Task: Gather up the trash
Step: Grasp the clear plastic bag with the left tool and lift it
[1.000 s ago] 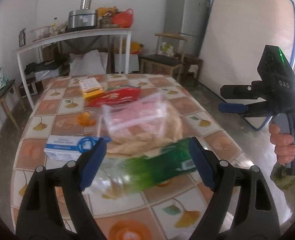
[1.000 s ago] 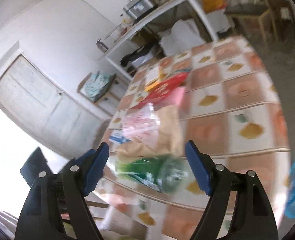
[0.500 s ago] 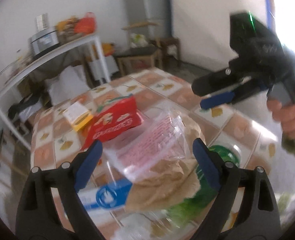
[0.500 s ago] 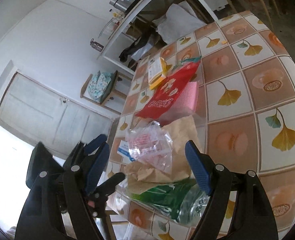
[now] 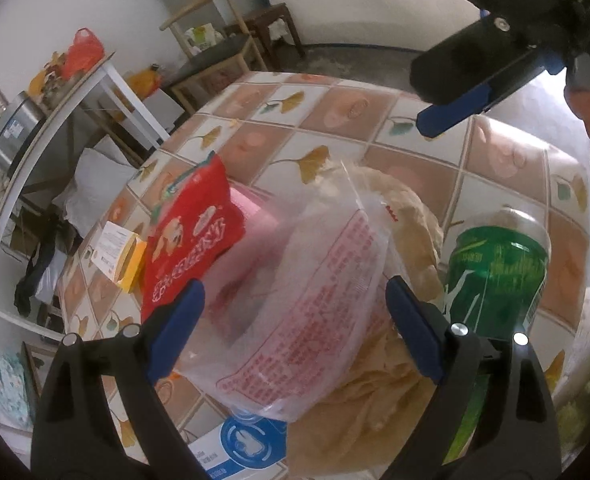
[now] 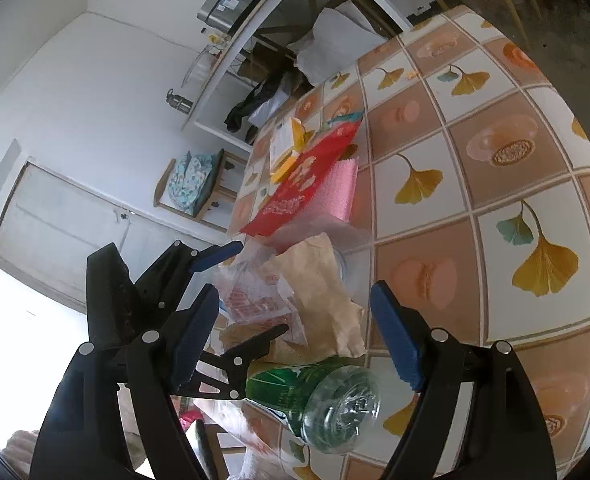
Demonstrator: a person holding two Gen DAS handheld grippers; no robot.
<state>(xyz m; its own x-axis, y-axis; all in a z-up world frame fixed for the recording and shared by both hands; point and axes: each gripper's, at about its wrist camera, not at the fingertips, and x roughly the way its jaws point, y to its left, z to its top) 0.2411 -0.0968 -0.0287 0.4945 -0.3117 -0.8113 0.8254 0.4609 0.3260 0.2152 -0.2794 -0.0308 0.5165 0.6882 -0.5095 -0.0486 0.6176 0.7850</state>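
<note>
Clear plastic bag (image 5: 307,304) with red print lies crumpled between the wide-spread fingers of the left claw (image 5: 291,320), untouched, atop brown paper (image 5: 399,216) on the bench (image 5: 507,160). Green bottle (image 6: 319,396) lies lengthwise just under the right claw (image 6: 295,340), base toward the camera; fingers spread, empty.

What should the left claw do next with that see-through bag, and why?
Probably ease the left gripper down a little further and close on the clear plastic bag. Its jaws are wide open with the bag lying between them, on top of the crumpled brown paper, and the pads are not pressing it yet.
</note>
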